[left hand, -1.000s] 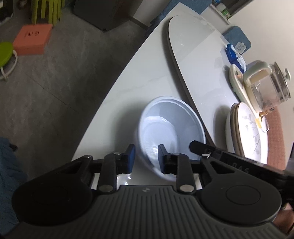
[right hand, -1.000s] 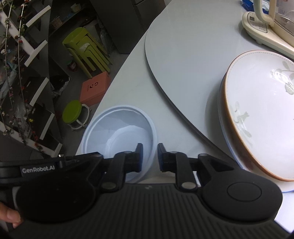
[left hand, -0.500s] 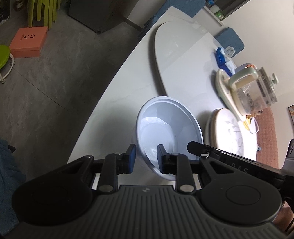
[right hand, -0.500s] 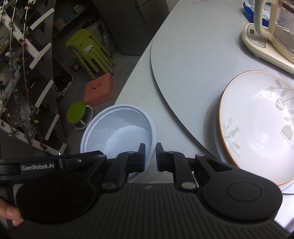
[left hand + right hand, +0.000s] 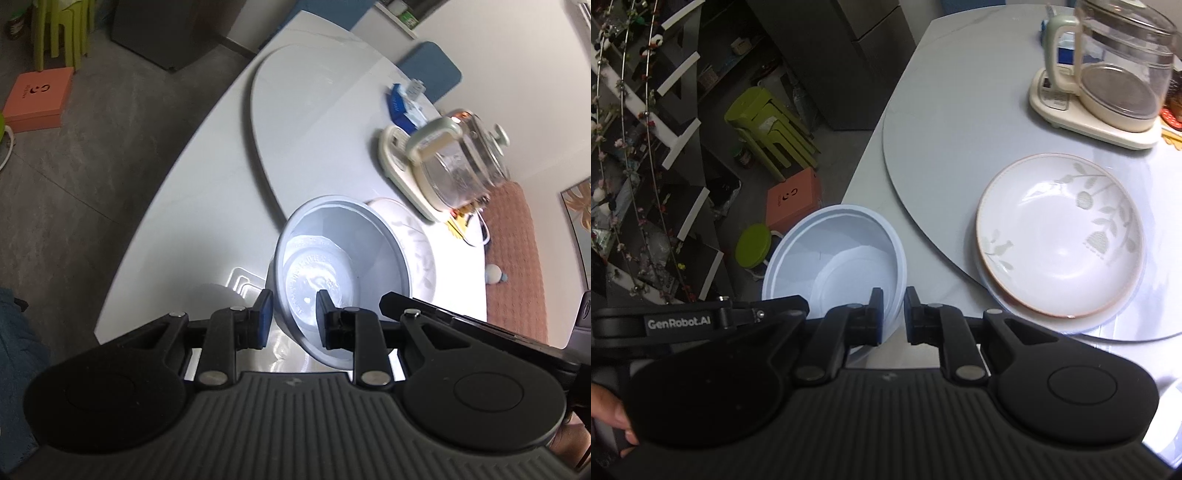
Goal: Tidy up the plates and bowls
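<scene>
A white plastic bowl (image 5: pixel 340 254) is held between both grippers and lifted off the white table (image 5: pixel 207 192). My left gripper (image 5: pixel 294 306) is shut on its near rim. My right gripper (image 5: pixel 893 304) is shut on the bowl's (image 5: pixel 834 254) other rim. A floral plate (image 5: pixel 1060 236) rests on a second plate on the round turntable (image 5: pixel 953 122), to the right of the bowl; in the left wrist view the plate (image 5: pixel 417 236) shows just behind the bowl.
A glass kettle on a cream base (image 5: pixel 1108 85) stands at the turntable's back right, also in the left wrist view (image 5: pixel 443 162). A blue packet (image 5: pixel 402 103) lies behind it. Green stools (image 5: pixel 768 129) and an orange box (image 5: pixel 794 199) stand on the floor beyond the table edge.
Both grippers have lifted the bowl off the table and carried it up and toward the plates. The plate stack now looks farther below the right gripper.
</scene>
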The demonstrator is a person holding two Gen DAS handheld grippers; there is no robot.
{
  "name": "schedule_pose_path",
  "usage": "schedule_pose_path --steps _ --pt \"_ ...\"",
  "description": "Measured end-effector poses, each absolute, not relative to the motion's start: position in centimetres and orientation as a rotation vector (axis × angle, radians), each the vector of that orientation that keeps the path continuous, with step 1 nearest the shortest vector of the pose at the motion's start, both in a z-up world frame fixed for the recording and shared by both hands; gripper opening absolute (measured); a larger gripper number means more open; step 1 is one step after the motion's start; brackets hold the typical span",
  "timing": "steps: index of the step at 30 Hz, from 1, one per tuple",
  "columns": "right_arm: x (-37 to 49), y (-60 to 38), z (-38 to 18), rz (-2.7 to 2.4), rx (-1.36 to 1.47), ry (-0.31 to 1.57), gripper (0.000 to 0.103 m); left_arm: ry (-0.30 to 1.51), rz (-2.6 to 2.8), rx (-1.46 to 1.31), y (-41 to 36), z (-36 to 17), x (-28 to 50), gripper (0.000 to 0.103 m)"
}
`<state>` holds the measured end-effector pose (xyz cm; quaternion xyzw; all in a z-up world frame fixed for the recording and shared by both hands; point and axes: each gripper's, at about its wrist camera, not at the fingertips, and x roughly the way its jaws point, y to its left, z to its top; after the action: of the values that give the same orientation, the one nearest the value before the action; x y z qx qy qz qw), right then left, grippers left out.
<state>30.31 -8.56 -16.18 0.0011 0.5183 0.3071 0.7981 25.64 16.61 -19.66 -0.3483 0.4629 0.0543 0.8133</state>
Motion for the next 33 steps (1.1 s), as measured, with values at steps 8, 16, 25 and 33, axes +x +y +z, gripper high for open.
schedule_pose_path --steps 8,16,25,33 --pt "29.5 -12.7 -15.0 0.620 0.040 1.099 0.015 0.989 0.060 -0.703 12.3 -18.2 25.7 0.029" --pt "28.9 -17.0 -13.1 0.583 0.059 1.054 0.015 0.982 0.027 -0.705 7.5 -17.0 26.7 0.029" --pt "29.1 -24.3 -11.7 0.537 0.110 0.985 0.015 0.970 -0.040 -0.639 0.6 -15.4 28.7 0.029" --pt "29.5 -30.9 -12.4 0.478 0.148 0.982 0.015 1.008 -0.095 -0.579 -7.0 -15.9 31.0 0.029"
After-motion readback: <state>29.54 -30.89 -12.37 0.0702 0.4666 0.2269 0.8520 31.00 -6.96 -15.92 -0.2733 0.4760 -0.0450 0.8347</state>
